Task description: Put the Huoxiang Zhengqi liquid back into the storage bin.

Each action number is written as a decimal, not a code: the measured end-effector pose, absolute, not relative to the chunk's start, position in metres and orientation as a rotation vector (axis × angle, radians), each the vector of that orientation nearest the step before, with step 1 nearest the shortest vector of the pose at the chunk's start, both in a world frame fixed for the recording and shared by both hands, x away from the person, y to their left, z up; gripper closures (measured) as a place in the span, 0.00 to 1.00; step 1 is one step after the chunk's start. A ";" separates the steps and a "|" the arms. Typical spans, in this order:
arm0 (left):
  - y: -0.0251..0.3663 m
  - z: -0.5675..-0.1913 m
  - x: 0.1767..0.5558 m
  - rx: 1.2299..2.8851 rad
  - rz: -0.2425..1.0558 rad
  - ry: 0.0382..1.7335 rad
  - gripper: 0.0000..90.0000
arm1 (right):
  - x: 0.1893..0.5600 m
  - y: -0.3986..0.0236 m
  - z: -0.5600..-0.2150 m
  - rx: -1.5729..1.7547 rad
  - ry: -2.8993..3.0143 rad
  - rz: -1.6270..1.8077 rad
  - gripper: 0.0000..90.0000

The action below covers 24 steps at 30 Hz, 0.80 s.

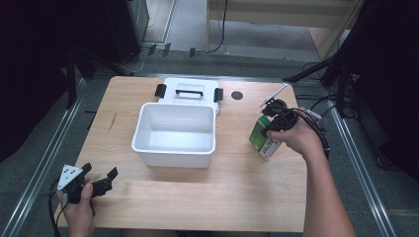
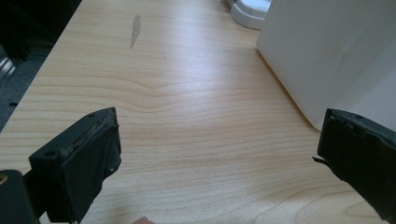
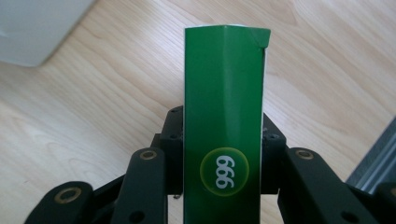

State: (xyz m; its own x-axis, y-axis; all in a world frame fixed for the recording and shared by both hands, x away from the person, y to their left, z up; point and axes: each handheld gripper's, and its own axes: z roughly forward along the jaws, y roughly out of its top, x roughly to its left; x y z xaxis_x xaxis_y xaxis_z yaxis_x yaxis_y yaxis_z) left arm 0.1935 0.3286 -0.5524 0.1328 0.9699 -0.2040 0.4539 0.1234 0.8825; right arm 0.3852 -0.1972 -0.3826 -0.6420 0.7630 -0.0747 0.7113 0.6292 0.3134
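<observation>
At the table's (image 1: 197, 192) near left corner the left gripper (image 1: 101, 178) lies low in a hand (image 1: 79, 207), its jaws wide apart with bare wood between them; in the left gripper view the white wall of the bin (image 2: 327, 51) stands just beside the right-hand jaw.

In the middle sits the bin (image 1: 174, 148), open and white, with its lid (image 1: 190, 91) lying flat right behind it, touching or nearly so. A small dark disc (image 1: 237, 95) marks the wood just right of the lid.

To the right of the bin, the right gripper (image 1: 276, 123) is clamped on a box (image 1: 262, 139). The box is a slim carton, glossy green on the broad face, with a white side panel carrying small print that is too blurred to read. In the right gripper view the box (image 3: 223, 116) rises upright between the jaws, pressed on both sides, and bears a round yellow-green badge with white "999"; its top corner flap looks slightly lifted. It may hang just above the wood, tilted, though the high view leaves that unclear.
</observation>
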 end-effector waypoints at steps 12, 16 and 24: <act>0.329 -0.553 0.194 1.476 0.693 1.467 0.00 | 0.377 -0.172 -0.358 0.985 2.704 0.414 0.72; 0.329 -0.553 0.195 1.473 0.692 1.467 0.00 | 0.375 -0.165 -0.350 0.941 2.709 0.425 0.72; 0.329 -0.553 0.195 1.479 0.690 1.463 0.00 | 0.368 -0.149 -0.326 0.830 2.703 0.462 0.72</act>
State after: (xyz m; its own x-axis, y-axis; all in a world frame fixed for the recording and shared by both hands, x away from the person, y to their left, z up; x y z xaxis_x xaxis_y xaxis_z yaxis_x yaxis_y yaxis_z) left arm 0.1946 0.3286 -0.5526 0.1384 0.9686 -0.2067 0.4560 0.1229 0.8814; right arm 0.3682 -0.1487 -0.3256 -0.7976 0.5799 -0.1659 0.4920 0.7846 0.3774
